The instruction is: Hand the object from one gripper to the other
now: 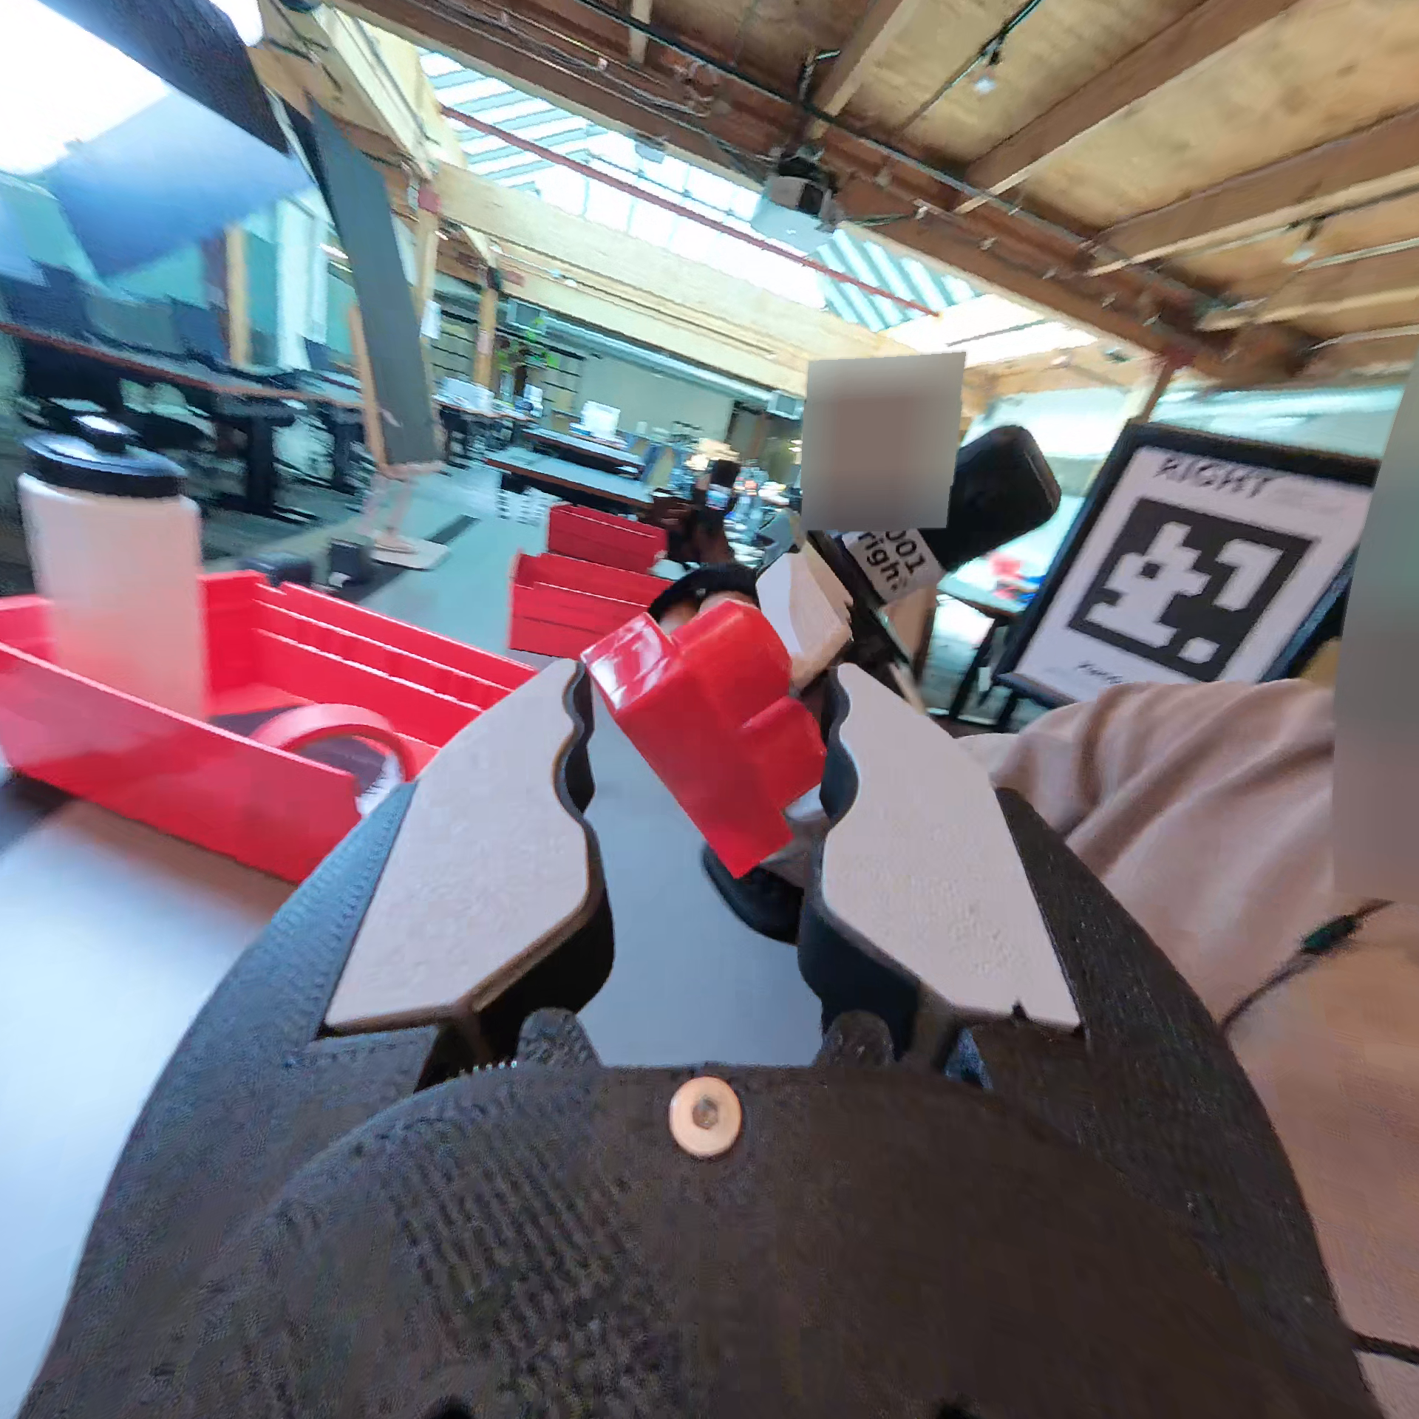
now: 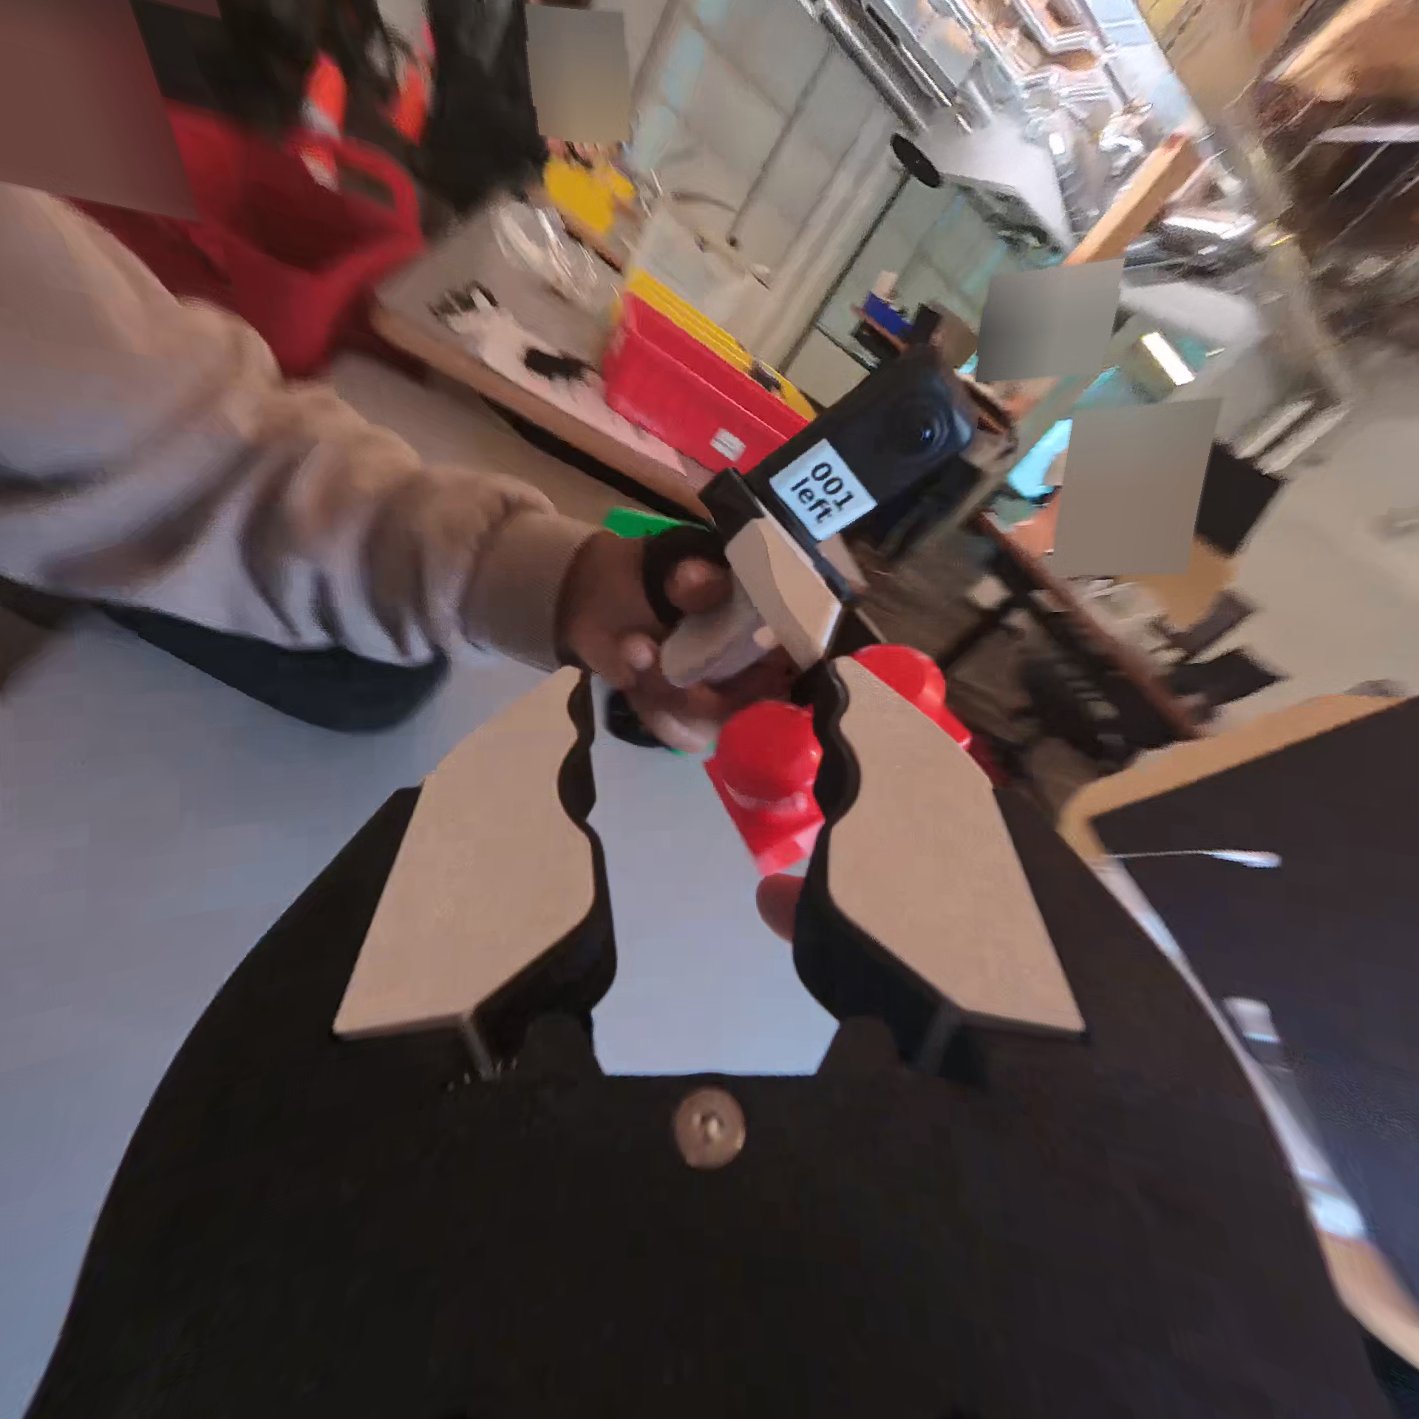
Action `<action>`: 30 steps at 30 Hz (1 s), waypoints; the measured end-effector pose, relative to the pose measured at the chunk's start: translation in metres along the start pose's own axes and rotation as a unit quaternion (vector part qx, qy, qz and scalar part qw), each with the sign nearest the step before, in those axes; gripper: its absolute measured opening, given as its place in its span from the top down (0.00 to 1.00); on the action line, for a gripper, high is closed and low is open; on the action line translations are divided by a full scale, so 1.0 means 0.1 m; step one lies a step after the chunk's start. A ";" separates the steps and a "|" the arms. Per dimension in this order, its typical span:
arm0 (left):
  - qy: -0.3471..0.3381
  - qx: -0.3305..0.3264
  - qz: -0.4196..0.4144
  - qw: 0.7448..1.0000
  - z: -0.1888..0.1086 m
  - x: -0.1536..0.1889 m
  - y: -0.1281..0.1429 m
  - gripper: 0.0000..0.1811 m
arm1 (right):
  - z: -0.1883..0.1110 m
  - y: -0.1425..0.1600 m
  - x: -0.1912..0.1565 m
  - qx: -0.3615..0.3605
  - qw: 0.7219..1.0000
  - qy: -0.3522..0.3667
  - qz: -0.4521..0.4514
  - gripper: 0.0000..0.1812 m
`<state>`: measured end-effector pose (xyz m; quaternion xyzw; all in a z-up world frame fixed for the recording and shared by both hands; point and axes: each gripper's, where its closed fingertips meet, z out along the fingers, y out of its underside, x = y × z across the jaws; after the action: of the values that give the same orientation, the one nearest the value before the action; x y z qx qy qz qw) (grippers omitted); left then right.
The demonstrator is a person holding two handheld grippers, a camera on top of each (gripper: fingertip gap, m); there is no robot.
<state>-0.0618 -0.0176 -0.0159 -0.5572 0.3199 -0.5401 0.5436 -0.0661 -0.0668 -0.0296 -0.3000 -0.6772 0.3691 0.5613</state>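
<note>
A red plastic block sits tilted across the tips of my left gripper. Its left corner touches one fingertip and its right side presses on the other, so the left gripper is shut on it. The right gripper's pale finger shows just behind the block. In the right wrist view the block lies against the right-hand finger only. My right gripper stands open with a wide gap on the block's left. The left gripper, held in a hand, reaches the block from beyond.
A red bin with a white bottle and a red tape roll stands left on the grey table. A framed marker board and a beige sleeve fill the right. Red and yellow bins sit farther off.
</note>
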 end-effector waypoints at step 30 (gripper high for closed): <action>-0.096 -0.053 0.044 0.993 0.03 -0.07 0.04 0.65 | -0.20 0.47 0.80 -0.199 0.831 0.318 -0.411 0.74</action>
<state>-0.0592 -0.0109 -0.0207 -0.6197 0.3191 -0.4418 0.5648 -0.0621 0.0282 -0.0238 -0.2001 -0.5810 -0.1537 0.7738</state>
